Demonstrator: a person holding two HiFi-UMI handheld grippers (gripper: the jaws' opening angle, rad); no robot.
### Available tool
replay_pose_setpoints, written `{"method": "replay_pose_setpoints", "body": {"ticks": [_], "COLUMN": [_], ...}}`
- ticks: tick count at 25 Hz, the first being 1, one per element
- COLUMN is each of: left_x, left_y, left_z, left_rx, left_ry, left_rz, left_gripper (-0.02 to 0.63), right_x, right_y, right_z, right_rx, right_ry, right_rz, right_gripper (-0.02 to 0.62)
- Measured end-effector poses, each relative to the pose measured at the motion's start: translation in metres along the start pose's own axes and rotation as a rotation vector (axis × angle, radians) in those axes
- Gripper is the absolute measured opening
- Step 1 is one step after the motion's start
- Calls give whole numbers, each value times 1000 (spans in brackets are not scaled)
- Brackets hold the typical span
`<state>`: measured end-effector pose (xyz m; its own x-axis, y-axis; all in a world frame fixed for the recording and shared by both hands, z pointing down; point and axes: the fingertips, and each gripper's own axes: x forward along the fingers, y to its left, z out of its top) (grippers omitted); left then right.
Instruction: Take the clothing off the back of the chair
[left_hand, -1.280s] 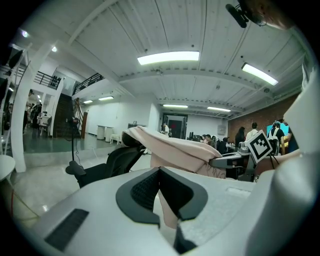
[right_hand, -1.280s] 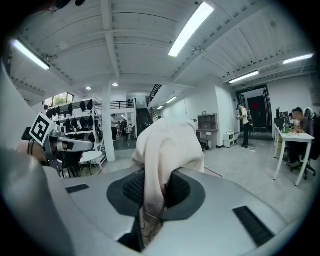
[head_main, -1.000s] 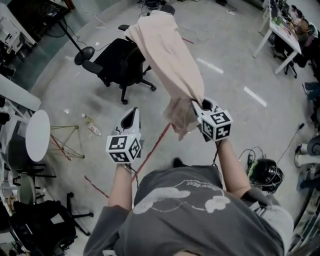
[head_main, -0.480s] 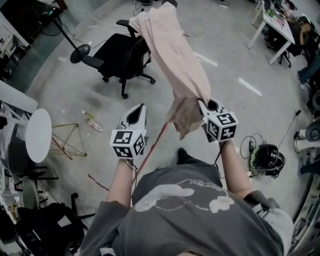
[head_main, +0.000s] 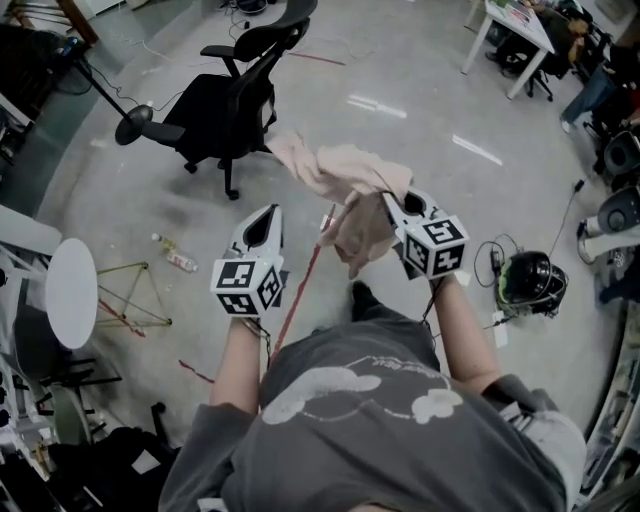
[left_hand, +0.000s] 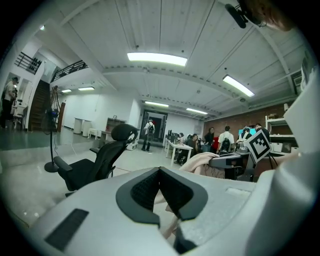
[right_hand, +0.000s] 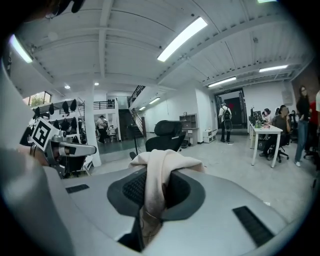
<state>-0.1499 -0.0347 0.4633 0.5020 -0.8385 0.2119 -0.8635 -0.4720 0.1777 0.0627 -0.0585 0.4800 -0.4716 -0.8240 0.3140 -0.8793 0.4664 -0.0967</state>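
Garment (head_main: 345, 172) has left the far chair (head_main: 225, 110) back and is now bunched near the person. Right gripper (head_main: 393, 202) jaws clamp it almost closed; left gripper (head_main: 264, 218), closed and empty, should gather the slack.

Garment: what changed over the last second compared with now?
The garment came off the chair back, which is now bare. It went from a long stretch between chair and gripper to a loose bunch hanging at the right gripper. Nothing was newly gripped or released. The right gripper stays shut on the garment, and the left gripper stays shut and empty beside it.
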Motion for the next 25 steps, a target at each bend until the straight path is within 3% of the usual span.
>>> {"method": "replay_pose_setpoints", "body": {"ticks": [11,25], "left_x": [-25,-23], "left_y": [-5,-8], "left_z": [-9,-10], "left_rx": [4,5], "left_ry": [9,11], "left_rz": [-36,-45], "left_gripper": [0,0], "right_x": [-27,-25], "right_y": [13,23], "right_z": [-26,-23], "right_rx": [41,50], "right_ry": [32,6], "right_rz": [-60,-21], "right_gripper": [32,32]}}
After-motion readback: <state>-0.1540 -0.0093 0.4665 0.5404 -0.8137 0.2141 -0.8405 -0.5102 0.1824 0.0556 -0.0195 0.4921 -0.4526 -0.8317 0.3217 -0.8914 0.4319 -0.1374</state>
